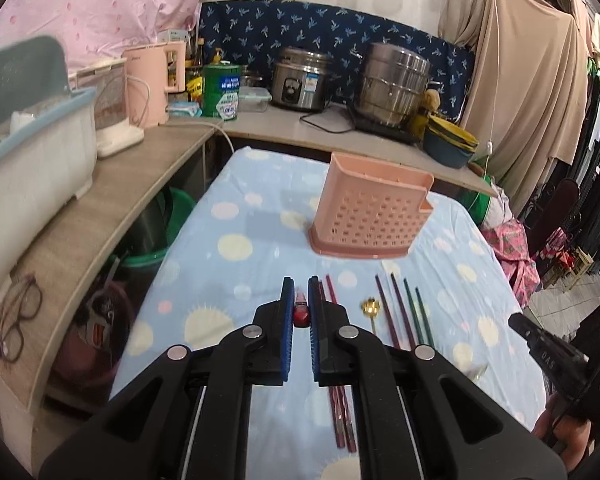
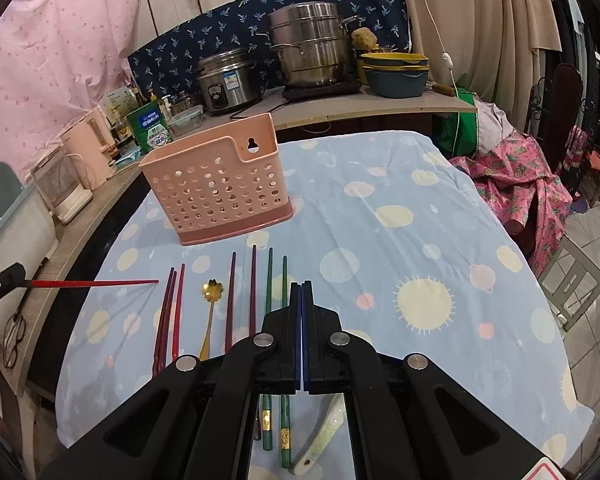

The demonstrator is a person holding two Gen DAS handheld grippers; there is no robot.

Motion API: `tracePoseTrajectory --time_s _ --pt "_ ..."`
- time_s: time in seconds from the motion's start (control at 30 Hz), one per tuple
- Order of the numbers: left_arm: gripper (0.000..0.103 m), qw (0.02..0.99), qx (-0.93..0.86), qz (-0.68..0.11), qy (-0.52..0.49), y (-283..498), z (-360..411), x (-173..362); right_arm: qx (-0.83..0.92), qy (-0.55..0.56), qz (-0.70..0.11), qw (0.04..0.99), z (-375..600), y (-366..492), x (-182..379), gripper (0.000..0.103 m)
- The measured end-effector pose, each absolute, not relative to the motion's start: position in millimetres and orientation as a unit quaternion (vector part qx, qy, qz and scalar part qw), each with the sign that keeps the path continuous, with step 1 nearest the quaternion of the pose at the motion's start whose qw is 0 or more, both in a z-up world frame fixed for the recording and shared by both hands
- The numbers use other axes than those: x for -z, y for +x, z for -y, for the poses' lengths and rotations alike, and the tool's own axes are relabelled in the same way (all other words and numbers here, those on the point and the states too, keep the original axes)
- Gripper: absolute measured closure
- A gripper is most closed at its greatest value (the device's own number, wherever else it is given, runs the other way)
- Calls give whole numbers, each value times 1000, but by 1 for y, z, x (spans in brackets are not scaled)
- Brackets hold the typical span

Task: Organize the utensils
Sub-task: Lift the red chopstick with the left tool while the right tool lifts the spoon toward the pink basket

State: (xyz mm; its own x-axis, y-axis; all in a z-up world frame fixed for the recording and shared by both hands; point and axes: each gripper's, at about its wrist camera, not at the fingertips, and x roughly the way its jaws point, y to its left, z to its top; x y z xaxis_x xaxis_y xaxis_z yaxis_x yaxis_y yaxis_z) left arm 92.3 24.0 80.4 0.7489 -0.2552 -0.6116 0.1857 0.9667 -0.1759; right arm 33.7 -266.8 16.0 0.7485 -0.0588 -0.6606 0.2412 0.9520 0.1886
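One red chopstick [image 2: 94, 282] is clamped in the left tool [image 1: 301, 312], held clear above the table [image 2: 420, 216]; in the right wrist view it juts out level from that tool toward the row of utensils, its thin tip pointing at the other red chopsticks [image 2: 168, 312]. From the left wrist view it is seen end on between the pads. The right tool [image 2: 302, 304] is fully closed with nothing between its pads. On the dotted blue cloth the remaining utensils lie side by side, long axes running toward the pink basket [image 2: 220, 184]: the red chopsticks, a gold spoon [image 2: 211, 304] with its flower bowl at the far end, two purple chopsticks [image 2: 242, 296], two green chopsticks [image 2: 276, 276]. The basket stands upright beyond their tips. A pale spoon [image 2: 320, 440] lies under the right tool.
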Motion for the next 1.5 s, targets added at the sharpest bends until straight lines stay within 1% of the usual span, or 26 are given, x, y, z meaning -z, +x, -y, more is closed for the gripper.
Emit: tracePoseTrajectory --time_s 0.13,0.27,0.33,0.43,0.5,0.53,0.57,0.8,0.9,0.97,1.03,1.2,1.5 --pt "96 939 118 -318 -52 97 -20 -92 88 138 -341 926 276 33 -17 103" --pt "96 934 121 -331 -56 95 -19 -85 95 147 -354 919 286 20 -9 101" --pt "96 930 123 -341 -58 91 -20 -78 98 146 -372 911 285 11 2 94" --pt "96 926 123 -352 -61 83 -22 -70 94 141 -402 900 275 -7 23 89" --pt "96 923 124 -359 -60 78 -21 -65 89 137 -415 895 265 -17 37 80" --pt "96 922 126 -362 -61 76 -21 -64 88 130 -420 894 259 -22 45 74" --pt "96 920 127 -366 -61 73 -20 -62 86 121 -426 892 253 -25 51 70" --pt "96 917 127 -375 -52 62 -17 -52 78 124 -450 881 239 -27 82 70" --pt "96 915 127 -380 -50 60 -14 -48 82 132 -457 876 243 -23 92 75" --pt "96 914 128 -382 -49 58 -14 -47 86 127 -456 877 244 -25 93 82" --pt "96 913 129 -383 -48 57 -15 -47 87 122 -457 877 244 -28 93 85" --pt "96 914 131 -382 -47 54 -15 -48 89 131 -456 876 252 -36 90 92" --pt "96 927 130 -349 -49 53 -21 -71 92 139 -409 897 265 -33 52 94"
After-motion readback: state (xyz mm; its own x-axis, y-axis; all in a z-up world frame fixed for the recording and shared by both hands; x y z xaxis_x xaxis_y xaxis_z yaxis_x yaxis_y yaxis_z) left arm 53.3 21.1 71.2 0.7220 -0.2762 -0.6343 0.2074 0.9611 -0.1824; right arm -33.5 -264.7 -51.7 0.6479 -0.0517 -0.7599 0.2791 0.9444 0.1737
